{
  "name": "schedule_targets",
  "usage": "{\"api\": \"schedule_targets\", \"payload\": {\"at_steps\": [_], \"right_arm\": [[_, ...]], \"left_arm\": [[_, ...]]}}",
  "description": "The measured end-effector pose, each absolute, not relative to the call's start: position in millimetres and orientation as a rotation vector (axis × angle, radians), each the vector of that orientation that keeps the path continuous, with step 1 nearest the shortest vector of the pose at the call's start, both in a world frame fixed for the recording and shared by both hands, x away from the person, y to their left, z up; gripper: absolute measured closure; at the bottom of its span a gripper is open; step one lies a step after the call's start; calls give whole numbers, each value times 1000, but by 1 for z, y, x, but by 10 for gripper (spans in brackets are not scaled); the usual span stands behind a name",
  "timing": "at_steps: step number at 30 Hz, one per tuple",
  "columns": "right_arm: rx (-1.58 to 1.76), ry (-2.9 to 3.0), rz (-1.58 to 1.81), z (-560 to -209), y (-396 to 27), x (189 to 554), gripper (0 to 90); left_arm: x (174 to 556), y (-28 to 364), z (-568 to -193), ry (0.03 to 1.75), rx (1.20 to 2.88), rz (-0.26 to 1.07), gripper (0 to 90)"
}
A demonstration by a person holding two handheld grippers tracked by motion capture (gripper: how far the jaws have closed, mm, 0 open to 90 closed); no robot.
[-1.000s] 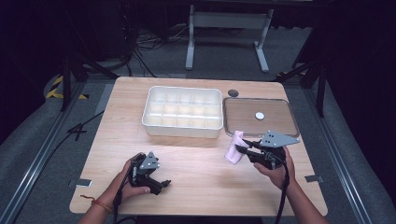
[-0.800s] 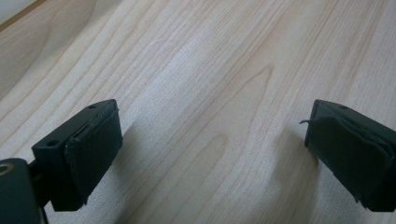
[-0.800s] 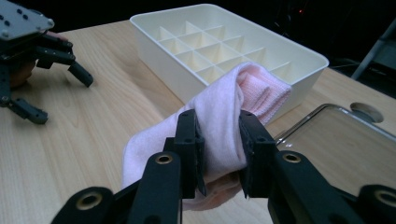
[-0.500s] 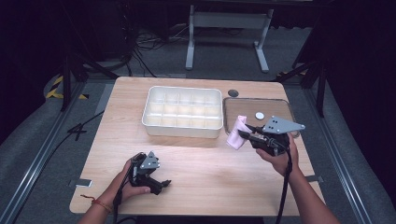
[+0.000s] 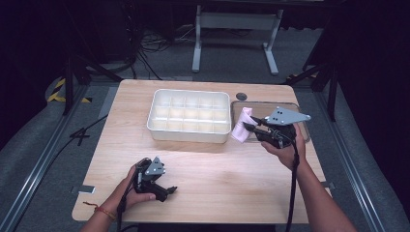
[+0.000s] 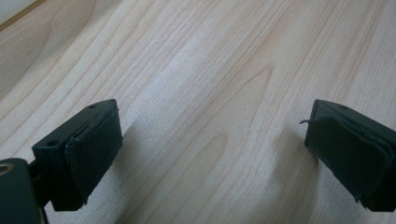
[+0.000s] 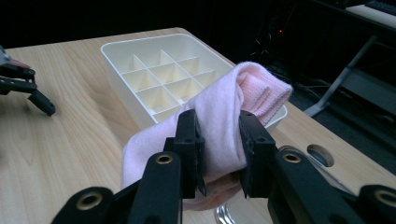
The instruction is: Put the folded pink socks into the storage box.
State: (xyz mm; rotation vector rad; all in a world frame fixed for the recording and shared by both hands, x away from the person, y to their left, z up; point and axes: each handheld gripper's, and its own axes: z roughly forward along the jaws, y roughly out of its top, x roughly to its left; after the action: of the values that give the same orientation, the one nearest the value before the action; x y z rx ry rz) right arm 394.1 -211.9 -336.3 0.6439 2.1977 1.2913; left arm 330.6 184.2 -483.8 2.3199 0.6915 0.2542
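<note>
My right gripper (image 5: pixel 250 124) is shut on a folded pink sock (image 5: pixel 241 124), held in the air just right of the white divided tray (image 5: pixel 188 137). In the right gripper view the pink sock (image 7: pixel 224 112) bulges up between the two black jaws of the right gripper (image 7: pixel 218 149), with the tray (image 7: pixel 116 53) beyond it. My left gripper (image 5: pixel 167 190) rests near the table's front left, held in a hand. In the left gripper view its jaws stand wide apart over bare wood, the left gripper (image 6: pixel 212 154) open with nothing between them.
A clear shallow tray (image 5: pixel 300 135) sits right of the white tray, under my right hand. A round hole (image 5: pixel 241 96) marks the table behind it. Metal stand legs (image 5: pixel 232 38) and cables lie on the floor beyond the table.
My right gripper has lifted the pink sock and carried it away from the front edge toward the trays. The left gripper has stayed put.
</note>
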Motion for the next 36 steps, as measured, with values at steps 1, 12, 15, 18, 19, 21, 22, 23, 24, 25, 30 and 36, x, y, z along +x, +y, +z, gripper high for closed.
{"api": "schedule_targets", "payload": {"at_steps": [1, 12, 15, 18, 19, 21, 22, 23, 24, 25, 30, 36], "right_arm": [[644, 2194, 1287, -336, -211, 395, 723], [644, 2195, 1272, -329, -199, 412, 723], [637, 2199, 1268, -327, -195, 417, 723], [632, 2209, 1254, -325, -190, 422, 723], [634, 2209, 1248, -325, -188, 423, 723], [629, 2216, 1247, -326, -185, 426, 723], [631, 2216, 1242, -326, -183, 427, 723], [632, 2219, 1240, -326, -182, 428, 723], [631, 2221, 1244, -327, -180, 430, 723], [633, 2224, 1239, -328, -179, 431, 723], [622, 2234, 1219, -330, -170, 435, 723], [607, 2248, 1188, -335, -161, 439, 723]], "left_arm": [[331, 184, -484, 691, 2320, 254, 43], [330, 184, -484, 695, 2315, 253, 43], [330, 184, -484, 695, 2315, 253, 43], [330, 184, -484, 696, 2315, 251, 43], [330, 184, -484, 694, 2316, 252, 43], [330, 184, -484, 695, 2316, 252, 43], [330, 184, -484, 695, 2316, 252, 43], [330, 184, -484, 695, 2316, 253, 43], [330, 184, -484, 695, 2315, 252, 43], [330, 184, -484, 695, 2316, 252, 43], [330, 184, -484, 694, 2316, 253, 43], [330, 184, -484, 695, 2316, 253, 43]]}}
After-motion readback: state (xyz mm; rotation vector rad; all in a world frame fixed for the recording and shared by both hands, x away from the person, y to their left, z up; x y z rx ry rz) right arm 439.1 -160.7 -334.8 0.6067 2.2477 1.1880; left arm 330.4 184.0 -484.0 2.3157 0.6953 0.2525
